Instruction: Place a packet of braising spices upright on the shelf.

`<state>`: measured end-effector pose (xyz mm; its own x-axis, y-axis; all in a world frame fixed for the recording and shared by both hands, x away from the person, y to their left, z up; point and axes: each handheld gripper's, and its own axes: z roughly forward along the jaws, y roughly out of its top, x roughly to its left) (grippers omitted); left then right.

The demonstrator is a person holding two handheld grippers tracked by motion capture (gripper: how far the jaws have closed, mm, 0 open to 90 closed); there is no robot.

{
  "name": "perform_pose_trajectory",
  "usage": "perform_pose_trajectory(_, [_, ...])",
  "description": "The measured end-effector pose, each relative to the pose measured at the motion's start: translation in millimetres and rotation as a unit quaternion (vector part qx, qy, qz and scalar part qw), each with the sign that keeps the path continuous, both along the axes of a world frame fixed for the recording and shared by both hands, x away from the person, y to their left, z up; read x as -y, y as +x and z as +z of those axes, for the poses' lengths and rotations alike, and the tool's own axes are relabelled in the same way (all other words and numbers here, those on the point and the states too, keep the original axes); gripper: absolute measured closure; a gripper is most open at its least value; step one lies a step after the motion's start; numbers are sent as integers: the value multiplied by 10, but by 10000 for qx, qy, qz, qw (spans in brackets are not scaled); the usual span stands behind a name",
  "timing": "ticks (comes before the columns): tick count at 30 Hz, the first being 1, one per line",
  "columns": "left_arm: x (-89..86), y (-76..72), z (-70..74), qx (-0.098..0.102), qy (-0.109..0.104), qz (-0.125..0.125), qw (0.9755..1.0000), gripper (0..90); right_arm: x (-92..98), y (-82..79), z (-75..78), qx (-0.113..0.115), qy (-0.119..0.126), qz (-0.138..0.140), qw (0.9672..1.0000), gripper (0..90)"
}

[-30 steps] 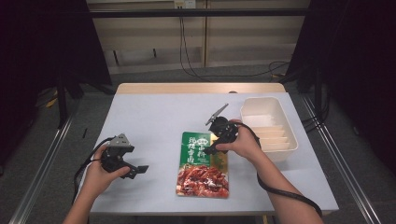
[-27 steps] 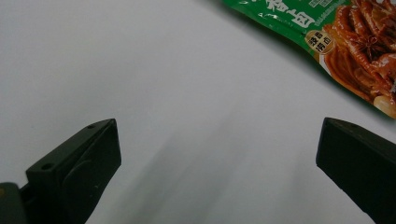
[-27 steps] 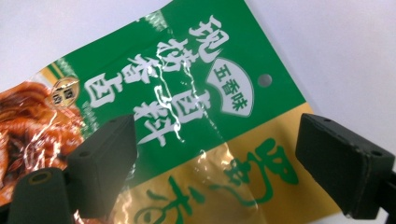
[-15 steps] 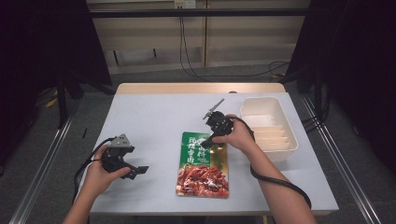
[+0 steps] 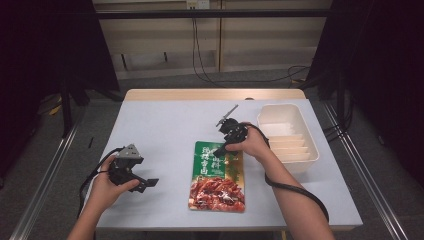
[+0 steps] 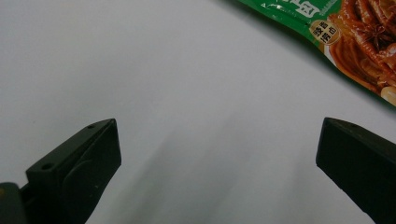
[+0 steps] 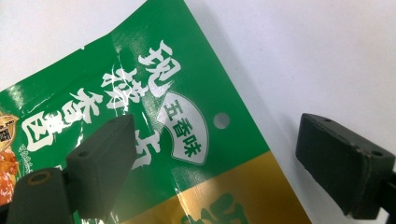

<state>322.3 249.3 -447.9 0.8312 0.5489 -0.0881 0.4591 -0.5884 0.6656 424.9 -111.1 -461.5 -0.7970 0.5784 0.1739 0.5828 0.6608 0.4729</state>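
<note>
Looking like lab or recording studio, not home. Pale table (image 5: 165, 125) sitting alone on grey carpeted floor (image 5: 45, 165), black curtains (image 5: 395, 75) hanging both sides, cables (image 5: 200, 55) trailing down back wall (image 5: 260, 50) from outlet, metal rails (image 5: 45, 185) running along floor either side. Overhead lighting falling on table, edges staying dark.

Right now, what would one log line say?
left gripper: open, idle on table | right gripper: open over pouch top | tray: untouched
</note>
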Motion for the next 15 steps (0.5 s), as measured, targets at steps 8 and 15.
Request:
perform_pose_trajectory(8, [6, 2, -8, 38, 33, -2, 10000, 0, -35, -12, -13, -147, 19, 102, 9998, 124])
perform_pose_trajectory(15, [4, -4, 16, 77, 57, 7, 10000, 0, -49, -47, -10, -175, 31, 179, 9997, 134])
